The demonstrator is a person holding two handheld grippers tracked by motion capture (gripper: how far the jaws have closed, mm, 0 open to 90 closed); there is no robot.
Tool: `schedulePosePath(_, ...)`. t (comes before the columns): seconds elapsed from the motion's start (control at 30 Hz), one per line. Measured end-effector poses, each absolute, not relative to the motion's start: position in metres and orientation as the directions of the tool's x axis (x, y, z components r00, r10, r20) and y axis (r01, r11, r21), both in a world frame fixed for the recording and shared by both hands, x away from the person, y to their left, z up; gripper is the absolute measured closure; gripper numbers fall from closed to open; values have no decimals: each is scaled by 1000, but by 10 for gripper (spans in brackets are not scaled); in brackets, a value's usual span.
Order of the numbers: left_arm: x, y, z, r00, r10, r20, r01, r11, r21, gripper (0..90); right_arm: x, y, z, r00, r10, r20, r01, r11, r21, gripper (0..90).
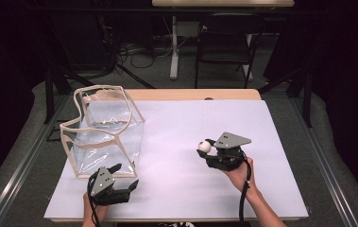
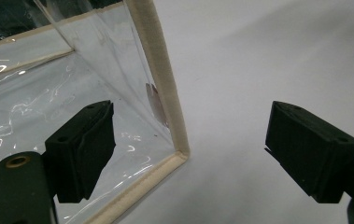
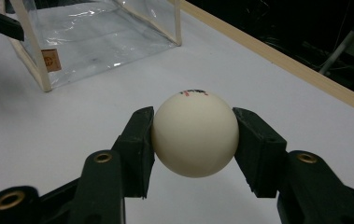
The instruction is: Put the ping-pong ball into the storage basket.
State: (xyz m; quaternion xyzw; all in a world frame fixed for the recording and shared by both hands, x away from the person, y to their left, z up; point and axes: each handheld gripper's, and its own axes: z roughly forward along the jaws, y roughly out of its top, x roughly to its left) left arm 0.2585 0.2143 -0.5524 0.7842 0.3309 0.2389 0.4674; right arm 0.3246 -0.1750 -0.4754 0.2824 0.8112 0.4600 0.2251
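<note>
The right gripper (image 1: 206,147) pinches the ball (image 1: 205,146), the bag (image 1: 103,130) lying leftward beside the spread left gripper (image 1: 124,176).

Markings on the ball (image 3: 195,133) and the bag's tag (image 3: 50,59) are illegible.

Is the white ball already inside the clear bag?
No, the white ball sits clamped in the right gripper, apart from the clear bag.

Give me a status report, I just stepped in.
Right gripper shut on white ball. Left gripper open at corner of clear bag. White mat between ball and bag bare.
</note>
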Motion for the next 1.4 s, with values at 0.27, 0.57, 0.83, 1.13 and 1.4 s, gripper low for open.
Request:
schedulePosePath(0.27, 259, 215, -552, 668, 741, 69, 293, -348, 891, 160, 330, -170, -472, -745, 658, -111, 246, 425, 871, 508)
schedulePosePath(0.57, 259, 215, -552, 669, 740, 70, 291, -347, 891, 160, 335, -164, -466, -748, 654, -117, 237, 428, 872, 508)
schedulePosePath(0.83, 258, 215, -552, 670, 739, 70, 291, -348, 891, 160, 340, -159, -459, -750, 650, -124, 223, 425, 877, 508)
schedulePosePath(1.13, 258, 215, -552, 671, 739, 69, 291, -348, 891, 160, 344, -154, -447, -757, 637, -141, 199, 432, 880, 509)
schedulePosePath(1.4, 259, 215, -552, 671, 738, 70, 291, -349, 891, 160, 351, -147, -442, -763, 629, -149, 190, 439, 878, 509)
